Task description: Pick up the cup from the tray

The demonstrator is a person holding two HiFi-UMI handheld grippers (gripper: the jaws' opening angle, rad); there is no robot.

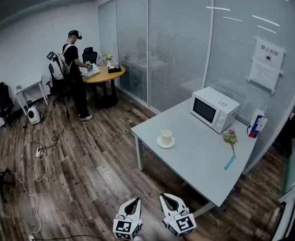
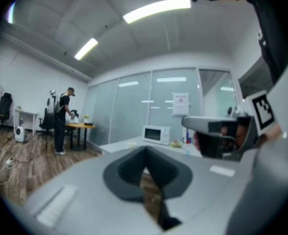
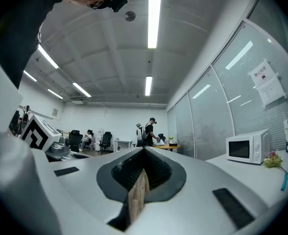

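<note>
Noting left tongs [image 1: 135,201] and right tongs [image 1: 165,197] both closed, empty, well short of the surface [image 1: 197,157]. Cup [image 1: 166,136] stands on its tray [image 1: 162,145] near the surface's left edge. Risk: arriving unopened, tongs would likely knock the cup off that edge.

Cream cup [image 1: 166,136] stands upright, centred on its round white saucer [image 1: 160,144], and both sit near the left end of the pale grey table [image 1: 197,157].

White microwave [image 1: 215,109] stands on the grey surface [image 1: 197,159]; flower [image 1: 231,137] and blue pen [image 1: 229,162] lie near it. A person [image 1: 76,74] stands beside a round wooden table [image 1: 105,75].
</note>
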